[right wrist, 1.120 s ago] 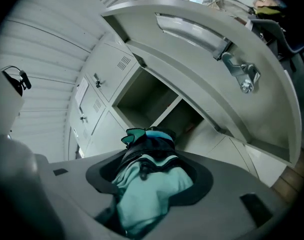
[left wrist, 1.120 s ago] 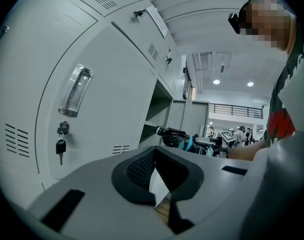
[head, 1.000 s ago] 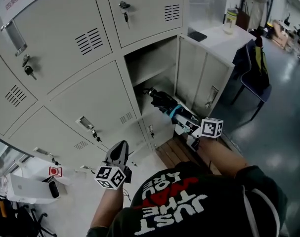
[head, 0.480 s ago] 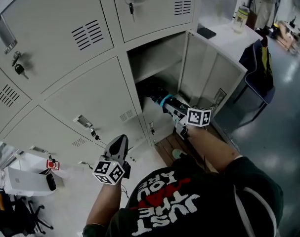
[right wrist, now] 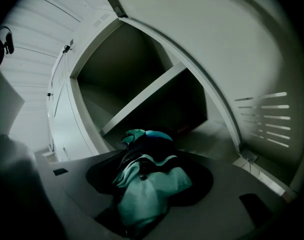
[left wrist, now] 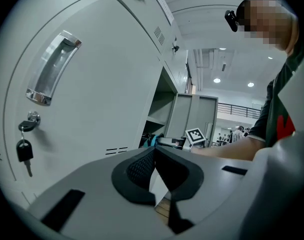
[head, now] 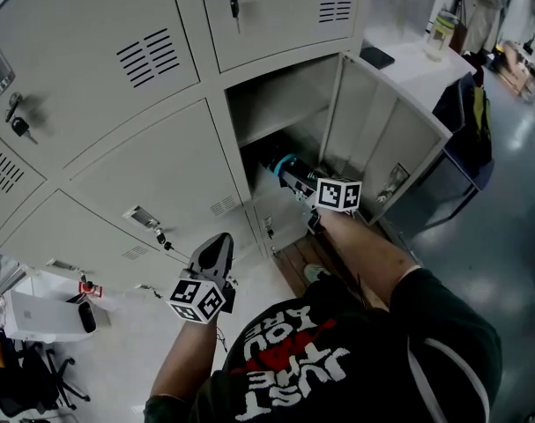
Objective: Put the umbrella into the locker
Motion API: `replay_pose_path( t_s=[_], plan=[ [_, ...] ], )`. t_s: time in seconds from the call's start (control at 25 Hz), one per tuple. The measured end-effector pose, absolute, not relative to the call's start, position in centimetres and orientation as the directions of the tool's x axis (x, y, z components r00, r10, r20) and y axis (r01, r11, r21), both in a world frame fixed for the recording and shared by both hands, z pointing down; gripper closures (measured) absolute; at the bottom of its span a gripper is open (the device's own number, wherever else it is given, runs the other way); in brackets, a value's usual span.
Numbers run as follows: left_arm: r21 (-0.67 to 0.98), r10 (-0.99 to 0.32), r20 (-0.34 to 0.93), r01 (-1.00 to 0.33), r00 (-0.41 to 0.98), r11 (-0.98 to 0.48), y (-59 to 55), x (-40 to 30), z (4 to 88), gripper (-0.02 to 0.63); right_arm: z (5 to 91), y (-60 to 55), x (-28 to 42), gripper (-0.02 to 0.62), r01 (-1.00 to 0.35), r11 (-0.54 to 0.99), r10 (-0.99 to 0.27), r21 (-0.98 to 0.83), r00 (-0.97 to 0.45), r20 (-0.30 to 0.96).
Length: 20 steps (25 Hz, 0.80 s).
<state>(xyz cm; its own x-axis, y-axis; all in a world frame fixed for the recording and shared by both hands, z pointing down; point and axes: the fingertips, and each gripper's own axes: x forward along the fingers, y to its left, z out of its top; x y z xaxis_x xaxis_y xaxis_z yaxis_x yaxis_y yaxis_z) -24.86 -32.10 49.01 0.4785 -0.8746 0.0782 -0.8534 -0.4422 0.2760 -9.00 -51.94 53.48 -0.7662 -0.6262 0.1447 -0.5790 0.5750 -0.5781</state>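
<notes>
Umbrella [right wrist: 144,184], folded, teal-and-black fabric, is clamped between the right tongs [right wrist: 149,156]. Only the right gripper view shows this grip. The head view shows the umbrella [head: 283,167] reaching into the open grey metal locker compartment [head: 276,104], below its shelf [head: 280,129] and beside the swung-out door [head: 382,144]. The left gripper view shows the left tongs [left wrist: 154,151] pressed together and empty, near a closed locker door [left wrist: 101,84] with a hanging key [left wrist: 24,151].

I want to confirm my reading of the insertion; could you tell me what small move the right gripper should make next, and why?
Probably ease the right gripper slightly forward: it grips the folded umbrella, whose front end is just inside the open locker below the shelf, with the rest outside.
</notes>
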Motion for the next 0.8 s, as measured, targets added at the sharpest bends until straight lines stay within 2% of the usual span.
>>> replay_pose_path(
  t_s=[0.8],
  plan=[
    [0.283, -0.87, 0.107, -0.854, 0.481, -0.437, -34.1, -22.4, 50.3, 0.598, 54.6, -57.4, -12.7, 0.337, -0.6, 0.607, -0.605, -0.52, -0.774, 0.187]
  ],
)
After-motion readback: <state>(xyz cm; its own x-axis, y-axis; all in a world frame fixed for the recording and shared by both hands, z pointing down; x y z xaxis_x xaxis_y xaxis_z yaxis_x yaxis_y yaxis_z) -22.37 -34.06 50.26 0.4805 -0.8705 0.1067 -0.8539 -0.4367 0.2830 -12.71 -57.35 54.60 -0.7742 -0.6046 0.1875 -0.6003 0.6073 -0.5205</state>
